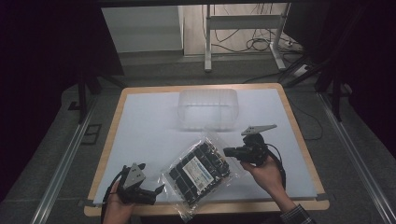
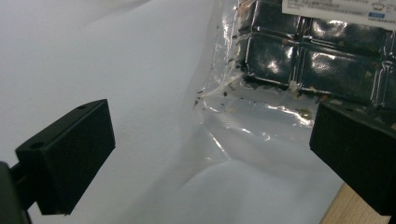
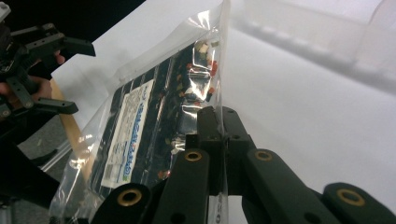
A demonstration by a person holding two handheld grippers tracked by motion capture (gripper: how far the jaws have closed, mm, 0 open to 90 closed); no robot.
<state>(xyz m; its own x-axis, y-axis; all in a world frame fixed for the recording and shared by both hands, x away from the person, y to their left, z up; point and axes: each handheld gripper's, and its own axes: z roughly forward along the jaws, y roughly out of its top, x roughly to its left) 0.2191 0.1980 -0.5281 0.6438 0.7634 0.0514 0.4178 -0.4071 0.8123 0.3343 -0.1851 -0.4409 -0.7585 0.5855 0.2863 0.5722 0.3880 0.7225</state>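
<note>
now pinching the clear edge of the plastic bag [image 3: 159, 116] between the shut jaws of the right gripper [image 3: 222, 122], low in the middle of the right gripper view, the film standing up as a thin sheet above the black tips. lying in the lower middle of the high view, this bag [image 1: 200, 169] of dark blocks with a white label, slanting from lower left to upper right on the white table cover [image 1: 149, 126], its near corner hanging past the wooden front edge. gripping at the bag's right end in that view, the right gripper [image 1: 229, 151]. waiting wide open at the lower left, the left gripper [image 1: 159, 191], just beside the bag's near left corner but not touching. framing the bag's crinkled clear margin [image 2: 261, 116] in the left gripper view, both jaws well apart. sitting beyond, upper middle, a clear plastic container [image 1: 208, 108].
</note>
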